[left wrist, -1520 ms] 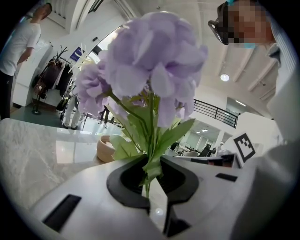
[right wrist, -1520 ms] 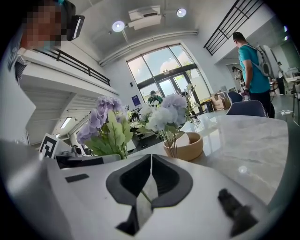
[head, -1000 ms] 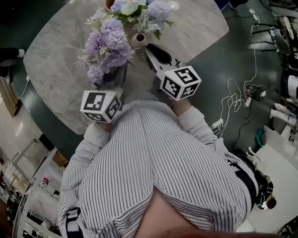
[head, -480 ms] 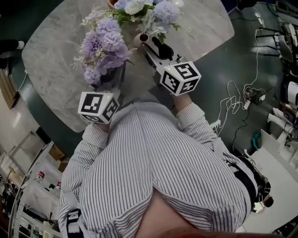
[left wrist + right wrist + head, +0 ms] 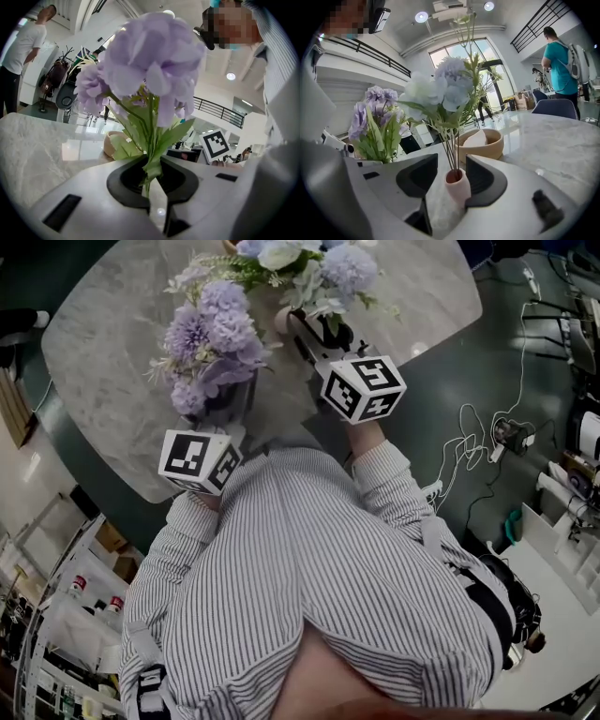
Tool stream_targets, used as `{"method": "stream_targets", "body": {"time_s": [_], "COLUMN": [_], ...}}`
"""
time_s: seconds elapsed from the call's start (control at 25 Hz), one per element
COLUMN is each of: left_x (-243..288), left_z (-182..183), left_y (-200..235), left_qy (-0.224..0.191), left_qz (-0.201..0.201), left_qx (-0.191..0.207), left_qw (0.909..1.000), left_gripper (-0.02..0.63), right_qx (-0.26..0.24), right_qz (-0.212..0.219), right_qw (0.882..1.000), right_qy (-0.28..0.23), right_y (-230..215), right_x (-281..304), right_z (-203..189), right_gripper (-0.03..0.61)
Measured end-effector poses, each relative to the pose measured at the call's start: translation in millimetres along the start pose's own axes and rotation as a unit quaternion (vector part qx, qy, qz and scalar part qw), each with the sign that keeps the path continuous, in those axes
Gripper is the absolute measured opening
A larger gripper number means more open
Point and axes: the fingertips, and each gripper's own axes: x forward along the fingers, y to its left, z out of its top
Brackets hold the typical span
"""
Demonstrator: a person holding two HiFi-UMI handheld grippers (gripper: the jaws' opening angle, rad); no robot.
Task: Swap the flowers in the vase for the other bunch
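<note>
Above the table point(image 5: 112, 352), left gripper point(image 5: 152, 185) pinches the purple bunch point(image 5: 150, 70); right gripper point(image 5: 451, 165) gapes around the vase point(image 5: 458, 188).

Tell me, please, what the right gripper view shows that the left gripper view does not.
Only the right gripper view: a pink vase holding the pale bunch, standing between the open right tongs, and a person in a teal shirt. Only the left gripper view: the left tongs shut on the stems of the purple bunch, and the other gripper's marker cube. Both: the purple bunch, the tan bowl and the marble table.
</note>
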Motion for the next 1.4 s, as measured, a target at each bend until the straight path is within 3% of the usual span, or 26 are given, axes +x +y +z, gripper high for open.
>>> {"method": "stream_targets", "body": {"time_s": [0.56,0.92,1.4], "left_x": [8,9,7], "left_z": [-3,-7,-2], "left_y": [1,3,0], "left_qy": [-0.005,-0.002,-0.002], "left_qz": [0.02,0.022,0.026], "left_qx": [-0.014,-0.018,-0.011], "left_qw": [0.9997,0.9996,0.9996], "left_gripper": [0.051,0.051,0.051], "right_qx": [-0.023,-0.026,-0.04], "right_qz": [-0.002,-0.008,-0.017], "right_qw": [1.0,1.0,0.999], "right_qy": [-0.005,-0.002,0.007], "right_y": [-8,-12,-20], "right_x": [14,16,11], "right_z": [3,0,1], "right_gripper": [0.183,0.095,0.04]}}
